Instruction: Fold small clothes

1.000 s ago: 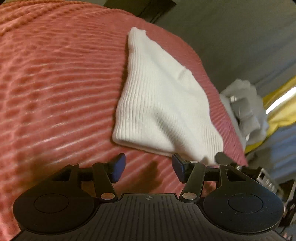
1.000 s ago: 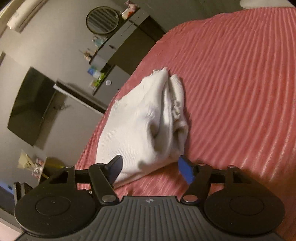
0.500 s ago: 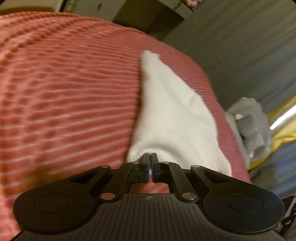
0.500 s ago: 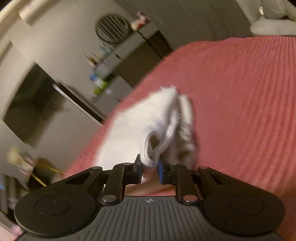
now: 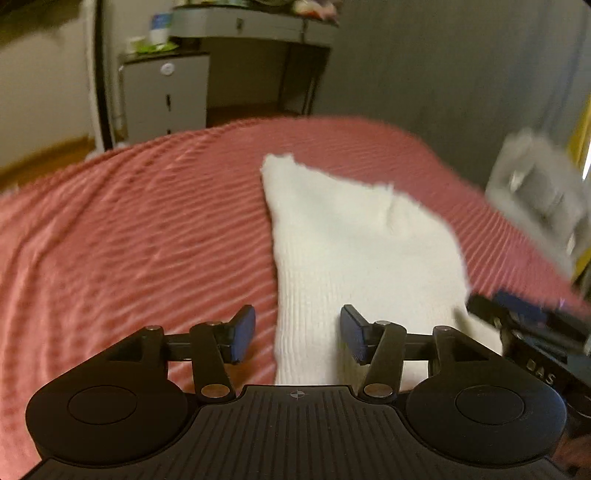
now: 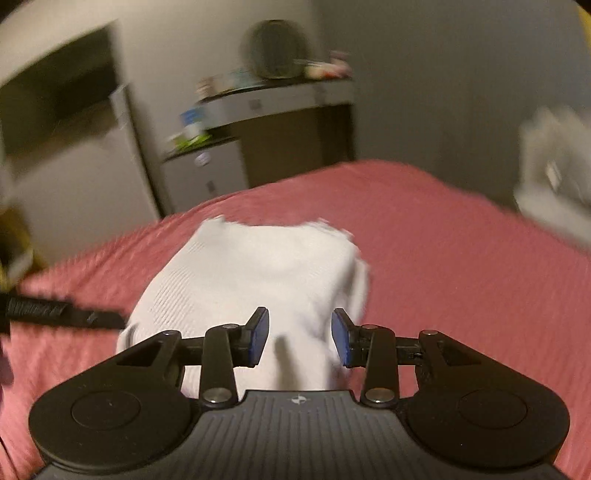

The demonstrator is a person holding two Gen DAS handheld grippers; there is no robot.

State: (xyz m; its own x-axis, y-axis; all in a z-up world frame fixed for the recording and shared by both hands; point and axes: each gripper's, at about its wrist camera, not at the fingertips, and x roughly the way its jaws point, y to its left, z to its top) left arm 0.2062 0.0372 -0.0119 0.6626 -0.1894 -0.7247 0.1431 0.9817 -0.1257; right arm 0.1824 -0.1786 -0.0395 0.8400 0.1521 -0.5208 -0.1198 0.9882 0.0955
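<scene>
At the far left of the left wrist view a wooden floor [image 5: 44,155] shows beyond the bed's edge, then a grey cabinet [image 5: 166,99] with a small round knob, and beside it a dark desk [image 5: 255,26] whose top carries blurred clutter; nothing stands between these and the bed. The pink bedspread [image 5: 129,229] fills the middle ground, a ribbed, corduroy-like weave running in wavy ridges. On it, right of centre, lies the white garment [image 5: 354,251], a fine-ribbed knit folded into a rough wedge that narrows to a point at its far end and widens toward the camera. The left gripper [image 5: 297,334] points down over the garment's near left edge; its jaws have just been opening and stand apart, the blue pads clear of the cloth, which lies below and between them. At the right edge a blurred pale grey bundle [image 5: 535,192] sits off the bed, and below it the dark body of the other tool pokes in. In the right wrist view the right gripper [image 6: 298,338] tilts down over the garment's near end; its jaws have just been opening too, moderately apart, with the blurred white knit between the pads but not pressed by them.
</scene>
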